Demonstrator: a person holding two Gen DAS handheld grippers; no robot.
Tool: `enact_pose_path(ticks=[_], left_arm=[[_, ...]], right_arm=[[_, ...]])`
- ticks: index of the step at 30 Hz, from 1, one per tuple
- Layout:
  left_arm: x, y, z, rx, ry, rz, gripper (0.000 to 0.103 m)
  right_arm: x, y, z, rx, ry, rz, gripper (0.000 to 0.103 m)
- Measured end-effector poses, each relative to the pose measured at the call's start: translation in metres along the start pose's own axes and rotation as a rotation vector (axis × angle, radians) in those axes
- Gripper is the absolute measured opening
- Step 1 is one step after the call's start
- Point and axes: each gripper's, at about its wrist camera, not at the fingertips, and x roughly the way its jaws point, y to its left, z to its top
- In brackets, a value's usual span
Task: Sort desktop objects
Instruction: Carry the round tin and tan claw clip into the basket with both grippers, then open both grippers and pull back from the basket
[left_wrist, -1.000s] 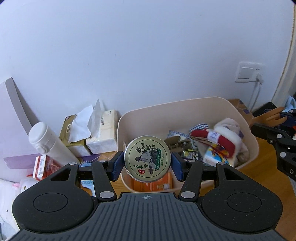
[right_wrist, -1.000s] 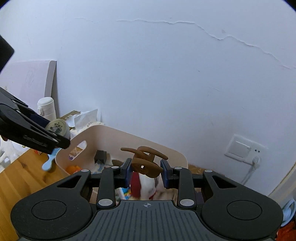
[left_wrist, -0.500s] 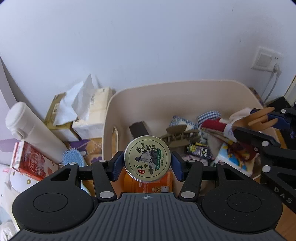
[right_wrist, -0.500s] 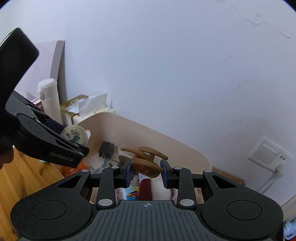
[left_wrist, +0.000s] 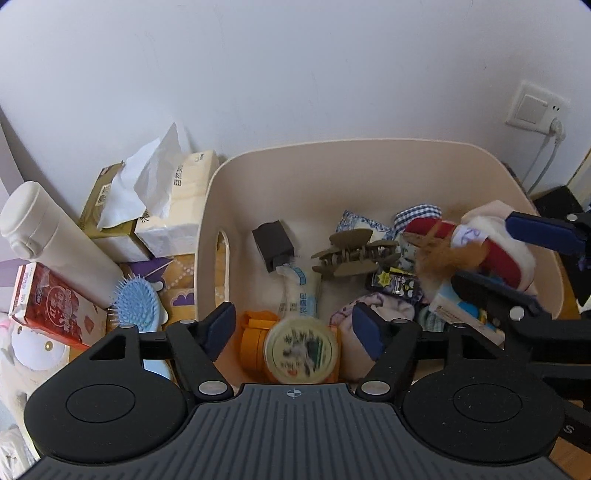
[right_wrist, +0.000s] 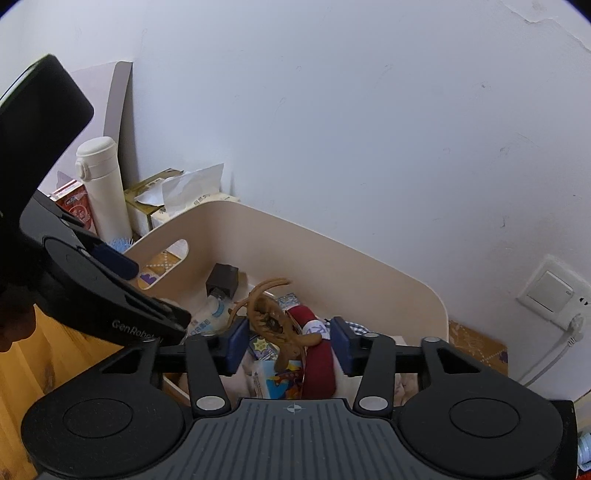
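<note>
Already both of your drops are under way: your left gripper (left_wrist: 291, 326) has just been opening and its jaws stand wide, the round tin (left_wrist: 302, 350) loose at the near edge of the bin (left_wrist: 369, 147). Your right gripper (right_wrist: 287, 345) has likewise spread, and the brown claw clip (right_wrist: 271, 321) falls free. Beside the bin, the hairbrush (left_wrist: 136, 302), the flask (left_wrist: 48, 236) and the tissue packs (left_wrist: 173, 206) are left.

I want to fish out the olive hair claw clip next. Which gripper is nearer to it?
Right, probably. The right gripper hangs just beside the hair claw clip, while the left gripper sits at the bin's near edge.
</note>
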Motion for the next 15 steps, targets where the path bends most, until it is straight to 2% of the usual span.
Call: enact_pose_path(ticks=[2,6,10,15], left_arm=[[-0.005,0.000,-0.001,0.003,-0.006,-0.001,0.072],[-0.020,0.003,-0.004,0.000,-0.020,-0.008,0.074],[-0.042,0.005,-0.014,-0.030,-0.031,-0.016,0.077],[-0.071,0.002,-0.032,-0.015,-0.048,-0.016,0.078]], right_arm=[[-0.004,-0.001,0.001,0.028,-0.003,-0.007,0.065],[-0.020,-0.006,0.000,0.129,-0.018,-0.005,0.084],[-0.037,-0.005,-0.004,0.176,-0.015,-0.053,0.097],[-0.059,-0.003,-0.011,0.243,0.004,-0.089,0.101]])
